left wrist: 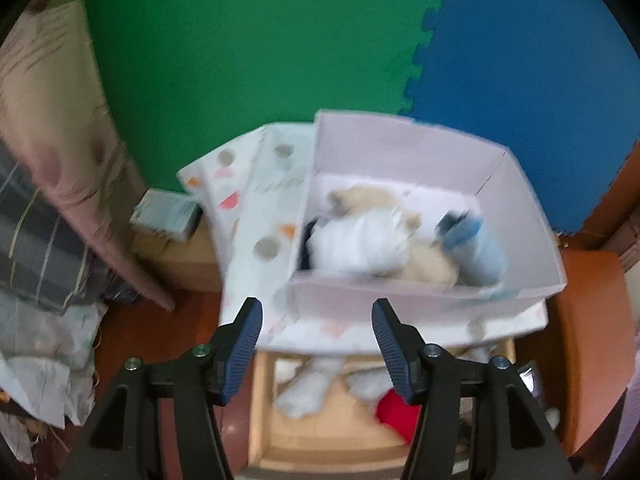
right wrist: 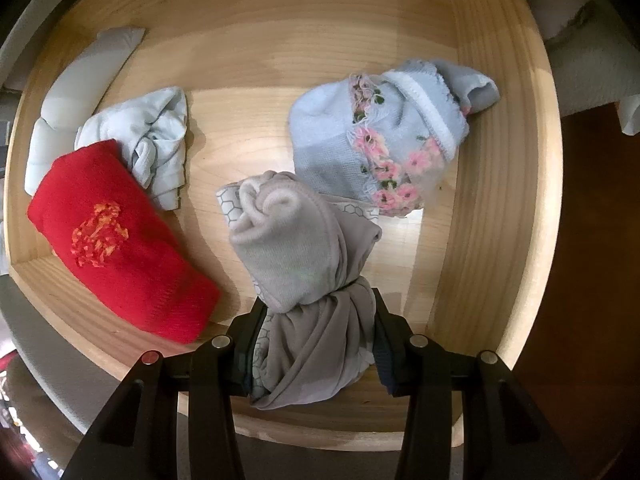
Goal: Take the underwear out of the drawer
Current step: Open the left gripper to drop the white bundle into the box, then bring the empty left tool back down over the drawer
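In the right wrist view my right gripper (right wrist: 318, 332) points down into the wooden drawer (right wrist: 480, 200) and is shut on a rolled grey underwear piece (right wrist: 296, 248). Around it lie a red roll (right wrist: 112, 236), a pale blue crumpled piece (right wrist: 152, 140), a white roll (right wrist: 76, 92) and a light blue floral piece (right wrist: 380, 136). In the blurred left wrist view my left gripper (left wrist: 316, 320) is open and empty, just in front of a pale fabric box (left wrist: 400, 300) that holds several rolled garments (left wrist: 360, 244). Below it the open drawer (left wrist: 264, 400) shows the red roll (left wrist: 396, 412).
The fabric box stands on a patterned white cloth (left wrist: 256, 200) on top of the cabinet. Green (left wrist: 240, 40) and blue (left wrist: 540, 60) foam mats cover the wall behind. A curtain (left wrist: 48, 120) and piled bedding (left wrist: 40, 240) lie on the left. A brown wooden surface (right wrist: 592, 280) flanks the drawer.
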